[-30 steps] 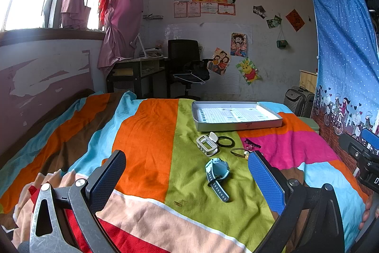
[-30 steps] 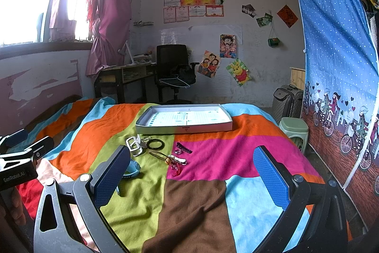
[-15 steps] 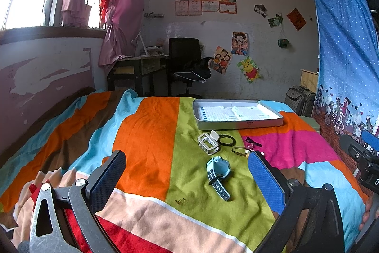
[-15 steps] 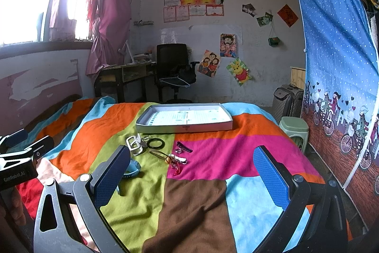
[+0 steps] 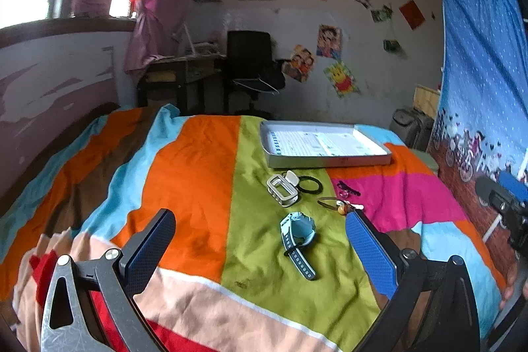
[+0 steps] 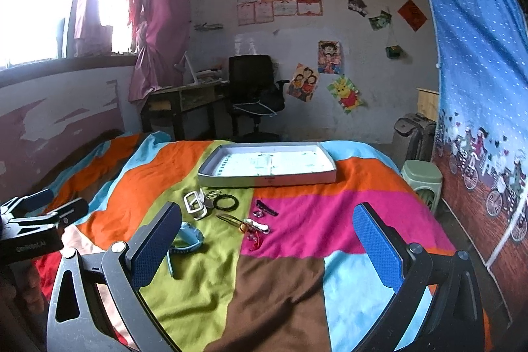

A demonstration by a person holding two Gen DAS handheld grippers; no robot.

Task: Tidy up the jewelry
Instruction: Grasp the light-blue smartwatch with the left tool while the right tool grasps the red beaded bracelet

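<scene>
Several small pieces of jewelry lie loose on the striped bedspread (image 5: 198,174), just short of a shallow grey tray (image 5: 325,159) that sits farther up the bed. Nearest my left claw (image 5: 260,248) is a pale blue watch (image 5: 298,233), its strap trailing toward me on the green stripe. Beyond it rest a white buckle-like frame (image 5: 282,188) and, just beside that, a black ring (image 5: 310,184). To the right, on the edge of the pink stripe, lie a thin hairpin (image 5: 333,203) with an amber bead and a dark clip (image 5: 348,188).

From my right claw (image 6: 269,241) the same pieces show left of centre: the watch (image 6: 188,241) is partly hidden behind the claw's left finger, and the hairpin (image 6: 236,220), clip (image 6: 266,208) and a small red trinket (image 6: 255,240) cluster where green meets pink. The tray (image 6: 267,178) holds only a printed sheet.

Both claws hover over the bed with jaws spread wide, gripping nothing. A black office chair (image 6: 255,88) and a desk (image 6: 180,99) stand against the far wall.
</scene>
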